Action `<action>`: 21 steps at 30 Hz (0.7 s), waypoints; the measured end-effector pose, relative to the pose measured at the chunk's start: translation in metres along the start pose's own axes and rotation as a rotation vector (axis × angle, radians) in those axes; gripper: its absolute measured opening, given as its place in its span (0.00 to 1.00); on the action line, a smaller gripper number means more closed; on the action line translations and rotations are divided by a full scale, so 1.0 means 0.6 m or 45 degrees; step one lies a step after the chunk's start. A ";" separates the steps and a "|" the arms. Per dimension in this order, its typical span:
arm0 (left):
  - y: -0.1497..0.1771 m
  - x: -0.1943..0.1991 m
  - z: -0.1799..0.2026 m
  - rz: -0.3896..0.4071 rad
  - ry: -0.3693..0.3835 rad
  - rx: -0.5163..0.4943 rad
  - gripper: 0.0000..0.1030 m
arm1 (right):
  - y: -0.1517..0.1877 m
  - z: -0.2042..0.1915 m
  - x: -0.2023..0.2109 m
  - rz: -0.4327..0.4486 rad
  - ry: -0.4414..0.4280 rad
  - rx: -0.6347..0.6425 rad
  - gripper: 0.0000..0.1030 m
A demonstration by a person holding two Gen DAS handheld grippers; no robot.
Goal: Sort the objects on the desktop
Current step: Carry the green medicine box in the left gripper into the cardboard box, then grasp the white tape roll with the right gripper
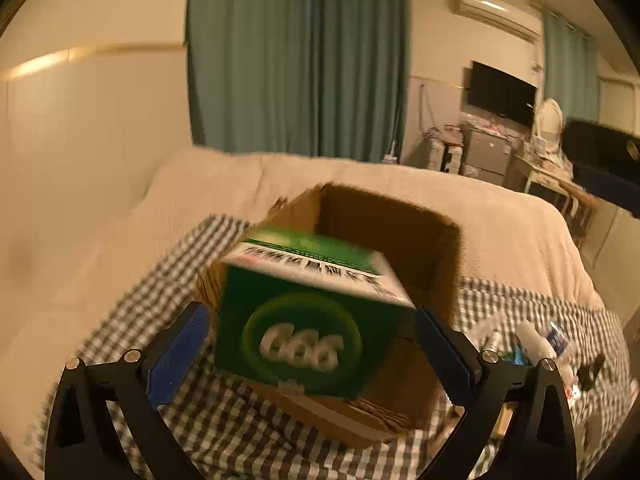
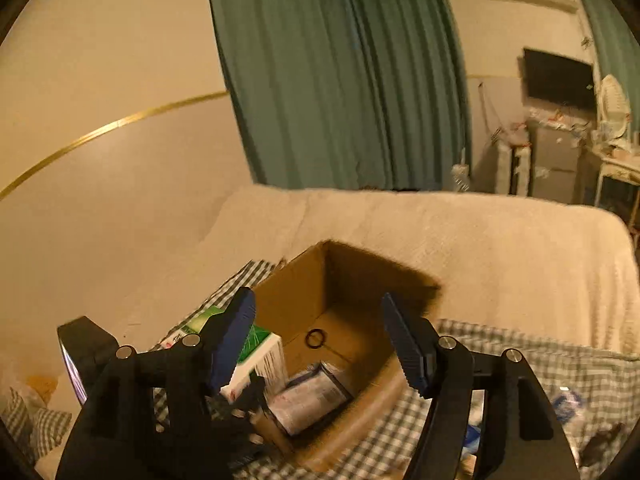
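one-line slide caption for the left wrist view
Green carton between the open left gripper, above a brown cardboard box on a checked cloth.

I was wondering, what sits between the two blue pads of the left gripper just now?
In the left wrist view, the green box sits between the left gripper's open jaws, over the cardboard box.

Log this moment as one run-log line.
left gripper: open, green box between jaws, at cardboard box rim | right gripper: open, empty | inside: black ring, packet
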State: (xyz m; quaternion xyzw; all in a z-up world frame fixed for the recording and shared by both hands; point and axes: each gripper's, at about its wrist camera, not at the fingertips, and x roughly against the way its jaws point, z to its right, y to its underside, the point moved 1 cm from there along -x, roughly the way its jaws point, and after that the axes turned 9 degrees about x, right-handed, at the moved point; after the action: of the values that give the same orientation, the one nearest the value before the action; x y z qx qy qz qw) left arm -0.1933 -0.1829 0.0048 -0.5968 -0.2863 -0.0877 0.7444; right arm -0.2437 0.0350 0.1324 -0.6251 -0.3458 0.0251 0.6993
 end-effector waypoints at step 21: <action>0.255 0.079 0.255 -0.221 0.274 -0.232 1.00 | 0.311 0.152 0.315 -0.173 0.521 -0.247 0.75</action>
State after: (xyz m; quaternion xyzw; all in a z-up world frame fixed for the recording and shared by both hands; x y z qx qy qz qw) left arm -0.1316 0.0122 -0.0794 -0.6220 -0.2464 -0.2407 0.7032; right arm -0.0726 0.2421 0.0496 -0.6568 -0.2390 -0.1828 0.6914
